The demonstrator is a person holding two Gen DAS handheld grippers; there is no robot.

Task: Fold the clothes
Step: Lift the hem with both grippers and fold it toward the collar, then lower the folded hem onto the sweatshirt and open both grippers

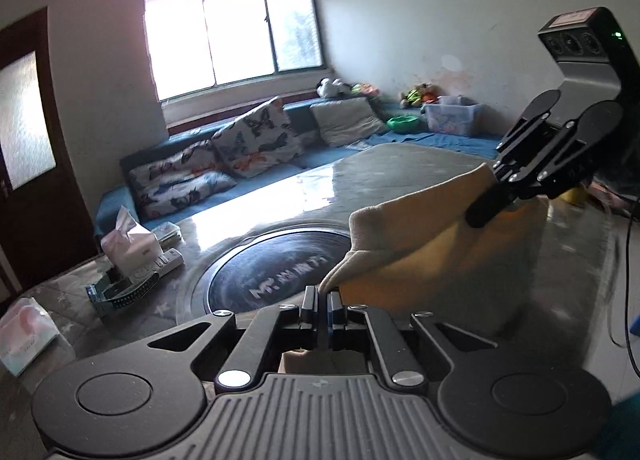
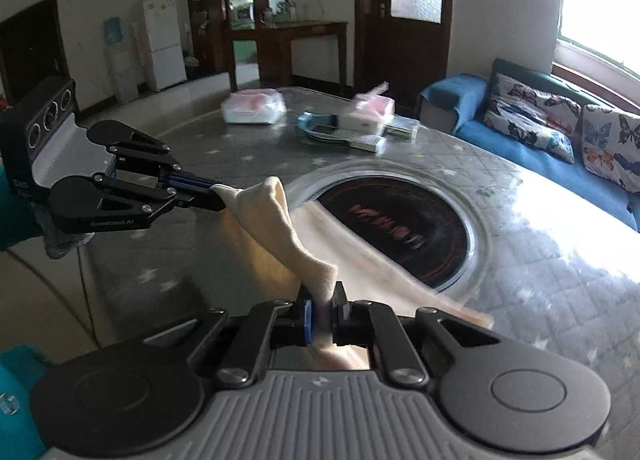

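While both grippers are lifting the cream garment (image 2: 280, 227) above the table (image 2: 540, 260), just beside its round dark inset (image 2: 400, 223), keeping the held edge taut should be helping the fold. The soft, thick cloth is sagging between left gripper (image 2: 216, 192) and right gripper (image 2: 323, 300), each pinching a corner.

Bright window (image 1: 232, 35), blue sofa (image 1: 304, 155) with butterfly cushions (image 1: 256, 135), dark door (image 2: 404, 7), white fridge (image 2: 162, 39).

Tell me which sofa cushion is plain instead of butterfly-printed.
The plain grey cushion, nearest the green bowl; the other cushions carry butterfly prints.
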